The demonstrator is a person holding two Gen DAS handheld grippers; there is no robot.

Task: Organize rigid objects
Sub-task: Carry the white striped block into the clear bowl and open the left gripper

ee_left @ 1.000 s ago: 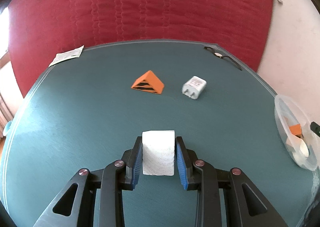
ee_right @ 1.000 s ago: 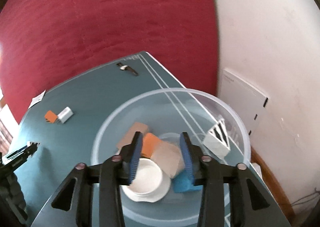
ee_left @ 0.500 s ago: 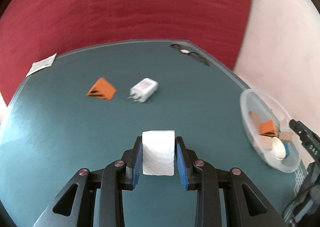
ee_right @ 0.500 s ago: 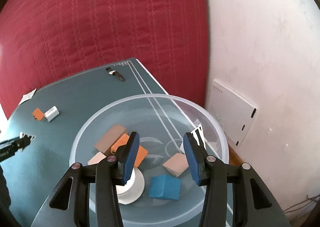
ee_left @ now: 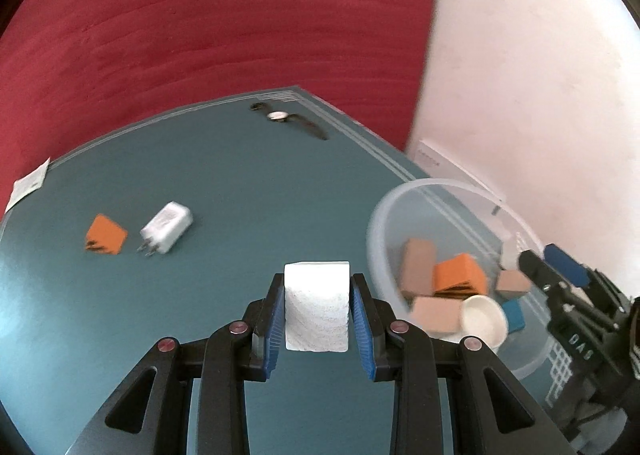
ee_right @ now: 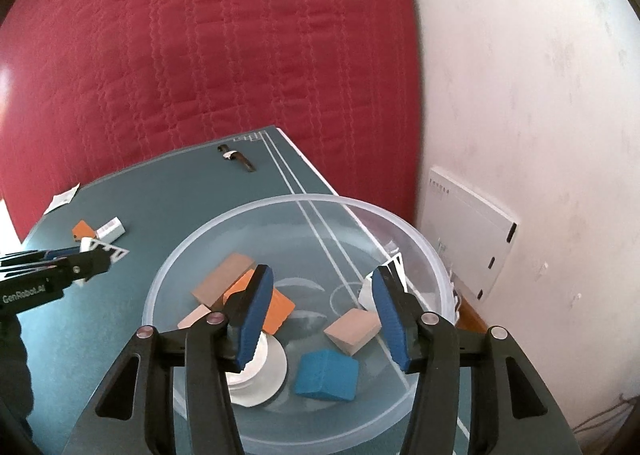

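My left gripper (ee_left: pixel 317 305) is shut on a white foam cube (ee_left: pixel 316 307), held above the teal table just left of the clear plastic bowl (ee_left: pixel 416 191). The bowl (ee_right: pixel 280 203) holds tan blocks, an orange block (ee_right: pixel 280 307), a blue block (ee_right: pixel 326 375) and a white cup. My right gripper (ee_right: pixel 322 315) is open and empty, hovering over the bowl. An orange wedge (ee_left: pixel 105 235) and a white charger plug (ee_left: pixel 166 227) lie on the table at the left. The left gripper also shows at the left in the right wrist view.
A wristwatch (ee_left: pixel 290 121) lies near the table's far edge. A paper slip (ee_left: pixel 28 185) lies at the far left edge. A red quilted cover stands behind the table; a white wall with a white panel (ee_right: pixel 472 239) is to the right.
My left gripper has swung right with the white cube, bringing the bowl close on its right. My right gripper has risen a little and opened wider above the bowl.
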